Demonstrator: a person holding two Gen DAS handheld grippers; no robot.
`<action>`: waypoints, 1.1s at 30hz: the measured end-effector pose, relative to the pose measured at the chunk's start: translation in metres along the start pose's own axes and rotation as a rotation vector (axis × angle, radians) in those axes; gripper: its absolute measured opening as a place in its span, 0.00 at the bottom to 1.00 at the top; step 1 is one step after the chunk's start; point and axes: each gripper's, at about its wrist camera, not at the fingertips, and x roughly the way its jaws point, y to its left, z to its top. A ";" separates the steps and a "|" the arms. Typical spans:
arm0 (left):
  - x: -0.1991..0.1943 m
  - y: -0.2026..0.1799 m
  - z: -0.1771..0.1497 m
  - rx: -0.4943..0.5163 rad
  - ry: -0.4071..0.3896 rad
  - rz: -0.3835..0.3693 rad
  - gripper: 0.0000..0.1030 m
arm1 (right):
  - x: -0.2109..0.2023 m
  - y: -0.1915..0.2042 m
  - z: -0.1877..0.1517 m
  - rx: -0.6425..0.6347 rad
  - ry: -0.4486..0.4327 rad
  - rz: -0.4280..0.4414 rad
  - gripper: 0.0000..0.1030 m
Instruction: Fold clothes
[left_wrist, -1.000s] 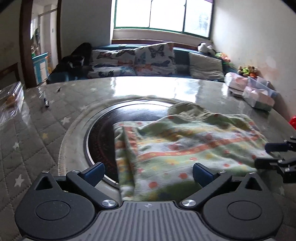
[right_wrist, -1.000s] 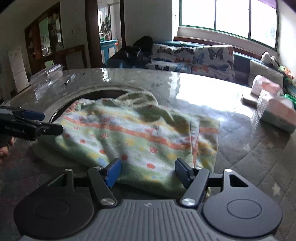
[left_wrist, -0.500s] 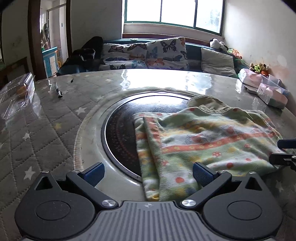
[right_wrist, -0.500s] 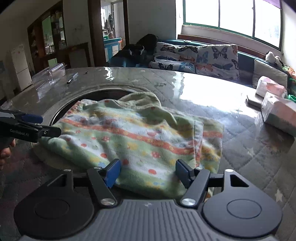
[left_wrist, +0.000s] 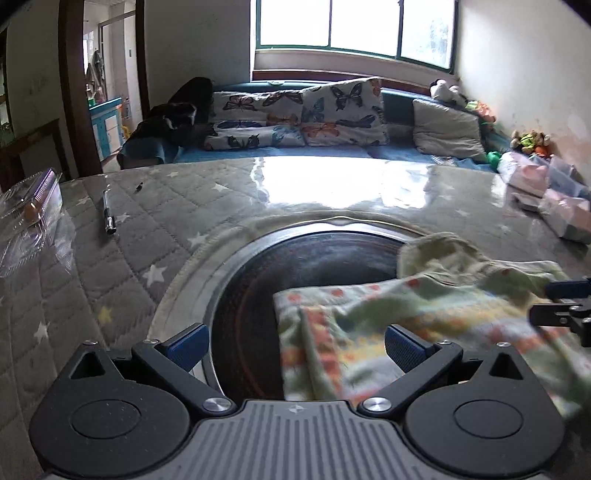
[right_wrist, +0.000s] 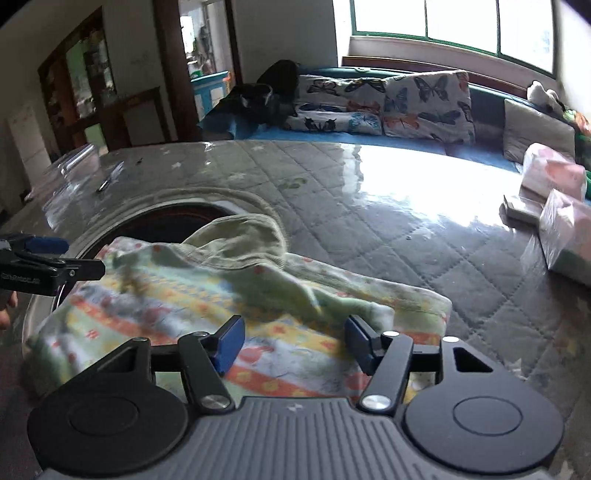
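Note:
A folded green garment (left_wrist: 424, 325) with orange, yellow and red flower stripes lies on the table, partly over the dark round inset (left_wrist: 314, 266). A plain pale-green part (right_wrist: 243, 240) bunches at its far edge. My left gripper (left_wrist: 295, 343) is open and empty, low at the garment's left edge; its right finger is over the cloth. My right gripper (right_wrist: 293, 345) is open and empty, just above the garment's (right_wrist: 229, 302) near right part. Each gripper shows in the other's view: the right one (left_wrist: 561, 306) and the left one (right_wrist: 48, 262).
The table has a grey quilted star cover (left_wrist: 129, 251) under clear plastic. A pen (left_wrist: 108, 216) and a clear plastic box (left_wrist: 33, 203) lie at the left. Wrapped packs (right_wrist: 557, 206) stand at the right edge. A sofa with butterfly cushions (left_wrist: 314, 114) is behind the table.
Both grippers have moved forward and lower over the garment, which now sits closer and further right in the left view. Both stayed open.

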 end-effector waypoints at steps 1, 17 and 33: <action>0.006 0.002 0.001 -0.001 0.007 0.013 1.00 | -0.001 -0.001 0.000 0.004 0.000 -0.001 0.54; 0.022 0.014 -0.001 -0.022 0.039 0.050 1.00 | 0.001 -0.031 0.007 0.105 -0.009 -0.111 0.43; 0.021 0.013 0.001 -0.031 0.041 0.065 1.00 | -0.007 -0.027 0.003 0.102 -0.062 -0.179 0.18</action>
